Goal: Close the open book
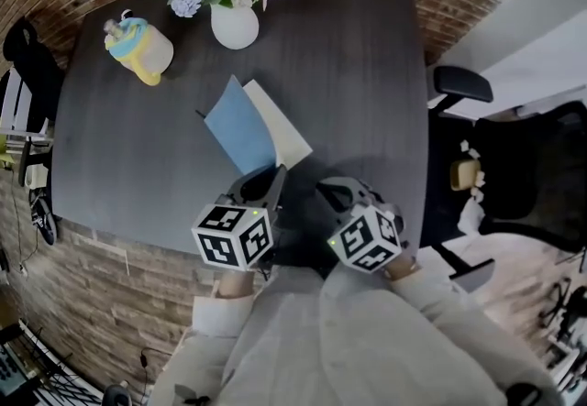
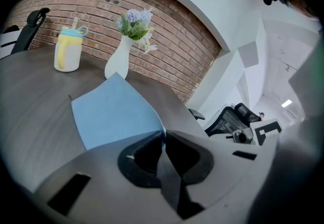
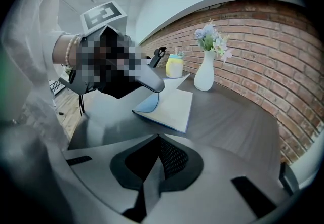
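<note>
I've got my left tool (image 1: 272,180) pinched down narrow on the near corner of the blue cover (image 1: 240,129), and that's the thin open book (image 1: 282,140) lying mid-worktop, just beyond both my tools. The cover is up off the white page and bowing in the air, so by my reckoning the closing swing is under way but not finished.

My right tool (image 1: 335,193) hangs just to the right, jaws pressed together on nothing, above the dark grey worktop (image 1: 358,74) close to its near edge.

Next, as I judge it, I carry that corner rightward and down in an arc about the spine until blue lies flat on white, then let go. The cover looks floppy, so a slow sweep suits it, and the right tool could press it flat.

The rounded white vase of pale flowers (image 1: 235,26) and the yellow cup with a blue lid (image 1: 139,49) stand well apart at the far side.
</note>
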{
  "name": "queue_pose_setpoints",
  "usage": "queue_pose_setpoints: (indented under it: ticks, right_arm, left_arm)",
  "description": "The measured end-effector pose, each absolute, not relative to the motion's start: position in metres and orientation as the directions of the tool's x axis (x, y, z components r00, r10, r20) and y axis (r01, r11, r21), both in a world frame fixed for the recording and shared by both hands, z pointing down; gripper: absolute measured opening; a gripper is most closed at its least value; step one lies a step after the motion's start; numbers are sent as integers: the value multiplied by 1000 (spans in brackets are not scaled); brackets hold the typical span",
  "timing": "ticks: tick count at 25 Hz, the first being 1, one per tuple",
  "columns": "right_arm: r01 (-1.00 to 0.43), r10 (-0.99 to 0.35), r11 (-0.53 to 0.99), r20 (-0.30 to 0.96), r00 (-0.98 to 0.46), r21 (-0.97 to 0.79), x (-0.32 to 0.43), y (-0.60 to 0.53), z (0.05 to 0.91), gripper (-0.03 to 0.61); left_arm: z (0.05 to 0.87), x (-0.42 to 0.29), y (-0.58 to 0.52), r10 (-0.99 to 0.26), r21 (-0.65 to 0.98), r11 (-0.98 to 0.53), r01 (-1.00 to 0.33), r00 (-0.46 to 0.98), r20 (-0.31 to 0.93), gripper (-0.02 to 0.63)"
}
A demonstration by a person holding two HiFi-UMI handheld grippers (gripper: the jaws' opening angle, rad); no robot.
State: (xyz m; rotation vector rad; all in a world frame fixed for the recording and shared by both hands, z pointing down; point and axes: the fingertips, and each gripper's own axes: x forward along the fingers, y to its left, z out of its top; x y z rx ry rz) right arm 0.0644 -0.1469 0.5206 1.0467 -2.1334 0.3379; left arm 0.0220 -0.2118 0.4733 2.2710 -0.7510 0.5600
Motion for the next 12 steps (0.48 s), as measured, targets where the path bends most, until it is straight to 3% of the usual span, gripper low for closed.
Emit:
queue_pose_setpoints:
  ticks: [12]
  right_arm:
    - [-810,-593,585,704,-392,42,81,-160,523,6]
  left_arm:
    - [494,42,-218,-307,454,-624,-636,734,606,25]
